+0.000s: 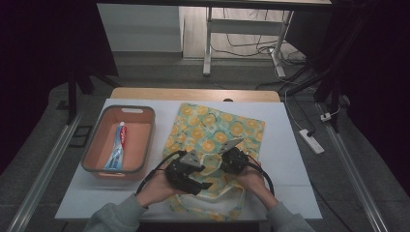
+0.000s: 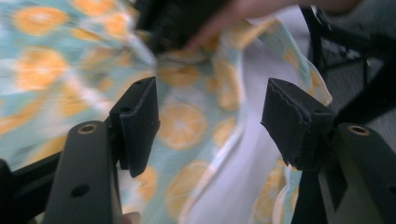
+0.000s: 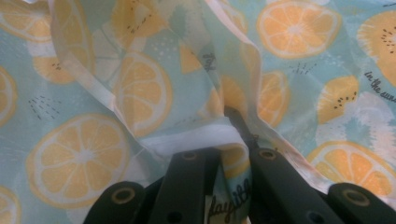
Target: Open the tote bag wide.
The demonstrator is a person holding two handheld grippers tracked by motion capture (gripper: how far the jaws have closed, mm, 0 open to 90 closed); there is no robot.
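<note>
Two grey sleeves come in at the near edge of the table, each hand holding one gripper; the left gripper point(image 1: 205, 185) hovers over the near part of the one fabric bag point(image 1: 212, 133), its jaws standing well apart with nothing pinched between them; the right gripper point(image 3: 233, 135) has its jaws closed together on the bag's white-edged rim, cloth bunched between the pads. The bag, pale blue with orange citrus slices, lies flat at the middle of the table; script on it reads "in the sun" in the right gripper view, the rest cut off. To the left sits one orange bin point(image 1: 140, 145) with grey rim, holding a single toothpaste tube point(image 1: 117, 146), possibly Colgate, though the lettering is too small to be sure. The table point(image 1: 290, 145) is white with a wooden far edge; beyond it are grey flooring, one white desk frame point(image 1: 208, 43), loose cables and a power strip point(image 1: 312, 141).
</note>
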